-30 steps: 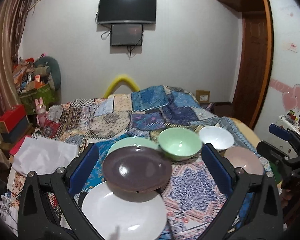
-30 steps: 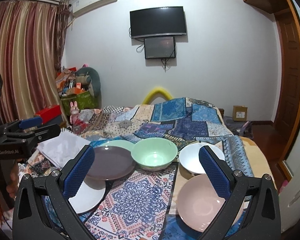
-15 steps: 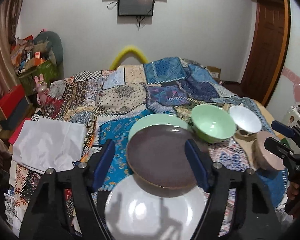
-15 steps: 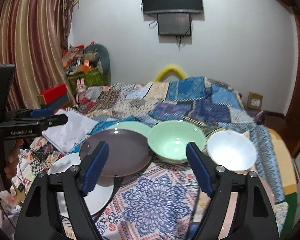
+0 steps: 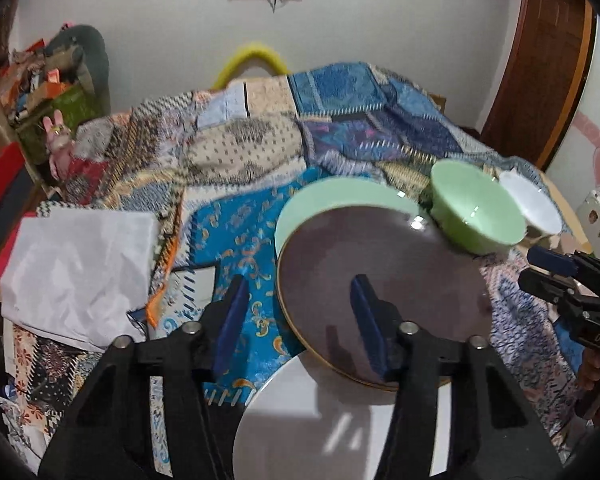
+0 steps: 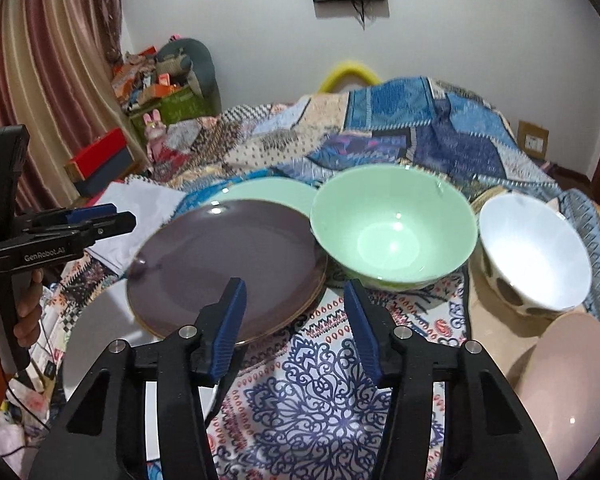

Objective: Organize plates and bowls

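The left gripper — jaws apart, one finger over the brown plate just ahead-right — sits nearer it than the equally parted right gripper.

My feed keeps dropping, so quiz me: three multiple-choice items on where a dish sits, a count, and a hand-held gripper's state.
1. The dark purple plate rests partly on:
A) the white plate
B) the pink plate
C) the white bowl

2. Bowls in view:
A) one
B) two
C) four

3. The right hand-held gripper is:
A) shut on the green bowl
B) open, holding nothing
C) shut on a plate

Answers: 1 A, its near edge overlaps the white plate. 2 B, one green, one white. 3 B, cloth shows between its fingers.
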